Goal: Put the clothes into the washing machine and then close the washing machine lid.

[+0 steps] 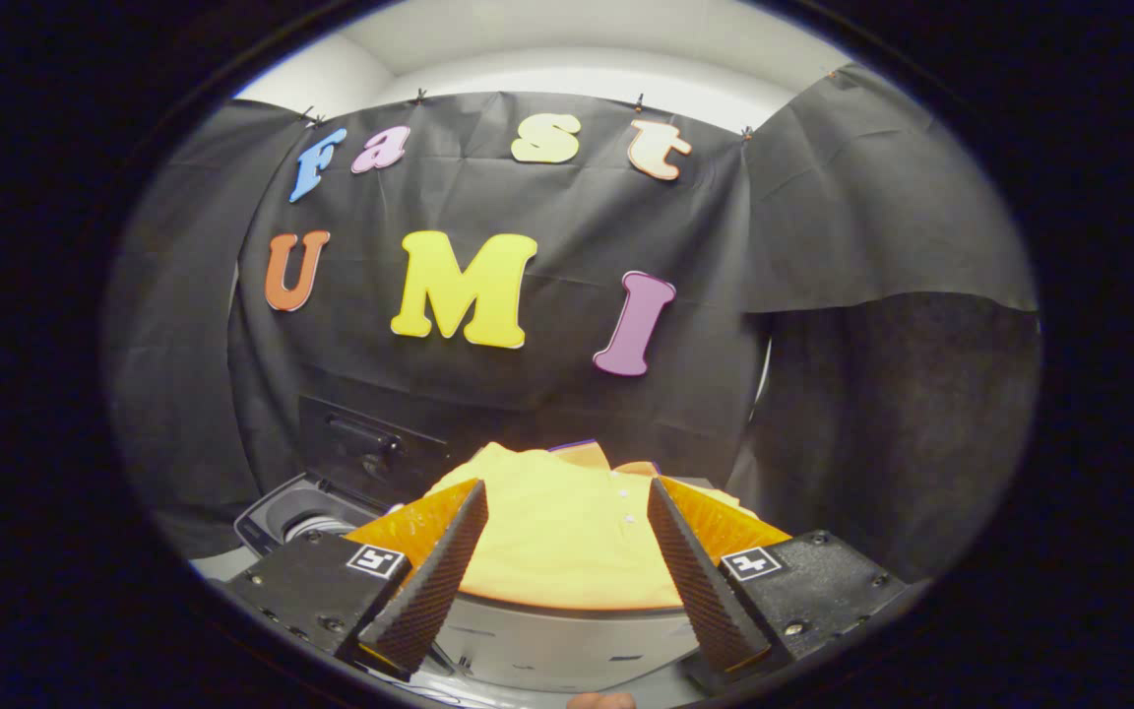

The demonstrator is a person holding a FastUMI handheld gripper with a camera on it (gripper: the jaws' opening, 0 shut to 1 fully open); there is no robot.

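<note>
The tongs (567, 547) stand wide open and hold nothing. Between their fingers and just ahead lies the folded yellow cloth shirt (557, 537), resting on a grey round support (567, 630). The open grey washing machine (306, 512) is beside it. I think it is best to lower the tongs onto a thick fold near the middle, then close them firmly, so no part hangs loose.

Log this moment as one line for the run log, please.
gripper: open, fingers apart, holding nothing | yellow shirt: piled ahead, between fingers | washing machine: beyond left finger, lid up | step: shirt not yet grasped
</note>
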